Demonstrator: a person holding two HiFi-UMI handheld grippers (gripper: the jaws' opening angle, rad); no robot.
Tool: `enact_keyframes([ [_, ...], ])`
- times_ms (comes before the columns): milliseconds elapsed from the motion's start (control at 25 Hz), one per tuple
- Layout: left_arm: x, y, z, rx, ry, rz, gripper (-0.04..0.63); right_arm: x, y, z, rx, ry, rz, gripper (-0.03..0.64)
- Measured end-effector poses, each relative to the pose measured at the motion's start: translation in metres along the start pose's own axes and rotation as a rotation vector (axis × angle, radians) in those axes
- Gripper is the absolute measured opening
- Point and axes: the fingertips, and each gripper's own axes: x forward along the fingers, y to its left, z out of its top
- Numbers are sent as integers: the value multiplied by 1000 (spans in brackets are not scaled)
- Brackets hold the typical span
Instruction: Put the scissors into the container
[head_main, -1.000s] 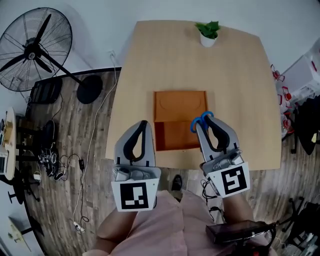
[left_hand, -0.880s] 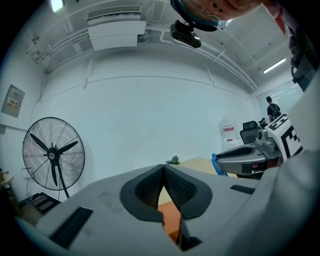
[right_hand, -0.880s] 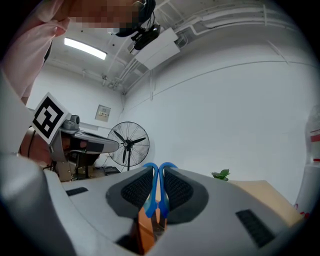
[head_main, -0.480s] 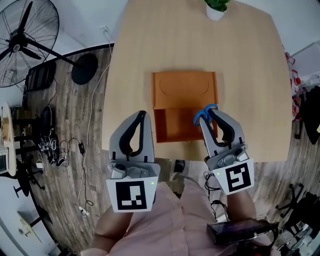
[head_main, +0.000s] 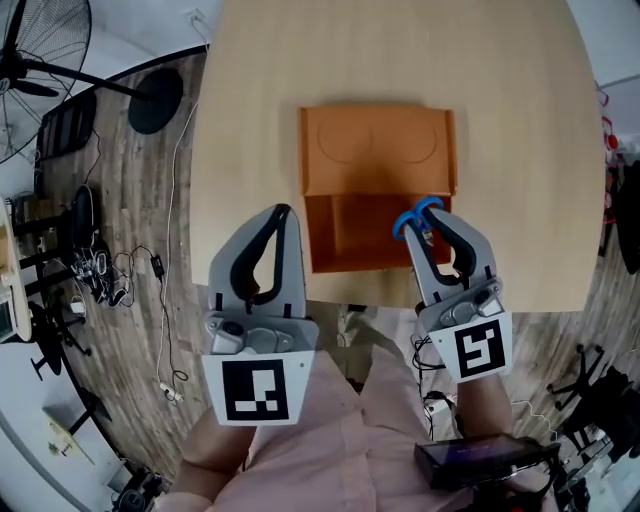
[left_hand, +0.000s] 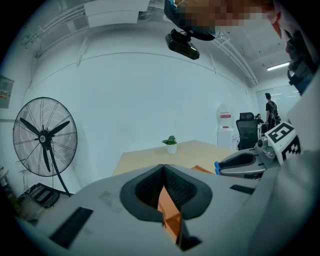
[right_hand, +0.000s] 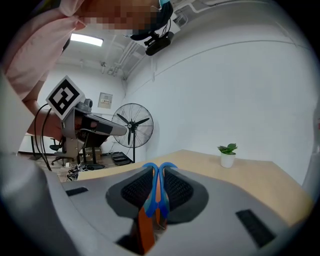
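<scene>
- Right gripper (head_main: 430, 214): jaws clamped on the scissors (head_main: 413, 218). The blue handle loops stick out past the jaw tips. The blades are hidden and probably run back between the jaws.
- Right gripper view: the two blue loops (right_hand: 151, 192) are pressed together and centred between the pads, so the grip looks secure.
- The scissors are held in the air over the near right corner of the orange container (head_main: 320, 235). I judge they are not yet inside it, but height above it cannot be read.
- The container lies on the table (head_main: 240, 120), close to the near edge. Its near part is darker and looks like the deeper well. The far part is lighter with two oval outlines, and I cannot tell whether it is a lid or a shallow section.
- Left gripper (head_main: 283, 215): jaws together at the tips, holding nothing. It hangs just beside the container's near left corner. In its own view the orange shows only through the gap behind the tips.
- Step in hand, as I judge it: carry the scissors over the well and release.
- To do it well:
  - Shift a little left and forward, so the loops clear the right wall.
  - Tip the handle end down and lower close to the floor of the well.
  - Only then part the jaws, since a drop from height could bounce the scissors out or skid the container.
  - Keep the left gripper clear, or rest it against the near wall if the container slides.
</scene>
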Motion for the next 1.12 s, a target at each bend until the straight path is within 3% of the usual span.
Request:
enact_keyframes([
  [720,20,9,-34,-30,69,-21,9,5,11,-55,-7,128,52,74],
  [1120,22,34,-45,-55,73,-8,9,27,27,-73,-66,238,115,74],
])
